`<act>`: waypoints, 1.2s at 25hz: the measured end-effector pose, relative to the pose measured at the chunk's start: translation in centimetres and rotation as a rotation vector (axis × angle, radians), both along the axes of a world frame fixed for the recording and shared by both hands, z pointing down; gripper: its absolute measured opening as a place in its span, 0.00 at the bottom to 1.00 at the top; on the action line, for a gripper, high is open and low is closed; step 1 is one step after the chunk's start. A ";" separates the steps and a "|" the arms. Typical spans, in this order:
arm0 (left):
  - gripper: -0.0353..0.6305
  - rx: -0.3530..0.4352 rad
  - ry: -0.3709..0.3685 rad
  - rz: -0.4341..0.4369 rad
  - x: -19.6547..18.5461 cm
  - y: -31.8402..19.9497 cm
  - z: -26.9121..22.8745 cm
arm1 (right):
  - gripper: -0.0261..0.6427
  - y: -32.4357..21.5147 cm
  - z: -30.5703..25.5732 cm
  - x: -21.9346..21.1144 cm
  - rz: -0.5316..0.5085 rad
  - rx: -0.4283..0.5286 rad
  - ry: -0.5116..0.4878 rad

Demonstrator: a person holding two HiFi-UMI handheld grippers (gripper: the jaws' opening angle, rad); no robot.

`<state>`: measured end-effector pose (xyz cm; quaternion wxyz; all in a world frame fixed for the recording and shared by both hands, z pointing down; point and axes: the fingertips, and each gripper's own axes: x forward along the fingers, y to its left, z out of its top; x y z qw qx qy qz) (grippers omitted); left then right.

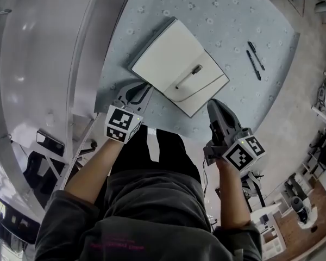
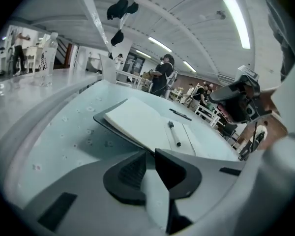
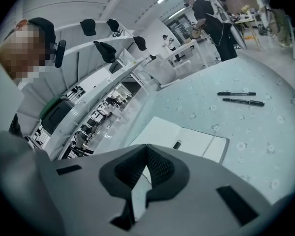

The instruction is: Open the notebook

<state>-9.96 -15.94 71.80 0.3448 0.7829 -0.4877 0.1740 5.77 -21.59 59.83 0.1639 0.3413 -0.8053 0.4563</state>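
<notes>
The notebook (image 1: 176, 64) is lying open mid-table, with a pen (image 1: 189, 76) resting on its page and getting in the way there. Two more pens (image 1: 253, 65) are lying well apart to its right, with bare cloth (image 1: 228, 20) running between. A white counter (image 1: 43, 64) is crowding the table's left edge.

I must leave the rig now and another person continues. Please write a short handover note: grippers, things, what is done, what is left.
Left gripper: jaws slightly apart, empty, at the notebook's near corner.
Right gripper: shut, empty, just short of the notebook.
Notebook: lies open on the table, white pages up, one pen on it near the fold. Two other pens lie apart from it.
Done: the notebook looks open.
Left: probably nothing; draw both grippers away.
</notes>
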 end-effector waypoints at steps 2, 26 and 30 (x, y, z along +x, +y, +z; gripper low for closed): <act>0.12 -0.038 0.023 -0.030 -0.6 0.1 0.1 | 0.04 -0.2 0.0 -0.8 -0.009 -0.001 -0.001; 0.11 0.074 -0.047 -0.054 -5.6 -3.8 -9.3 | 0.04 -2.1 -3.4 -2.8 0.013 0.081 -0.023; 0.10 0.131 -0.059 -0.036 -5.3 -5.0 -12.4 | 0.04 -2.8 -5.2 -2.3 0.031 0.115 -0.034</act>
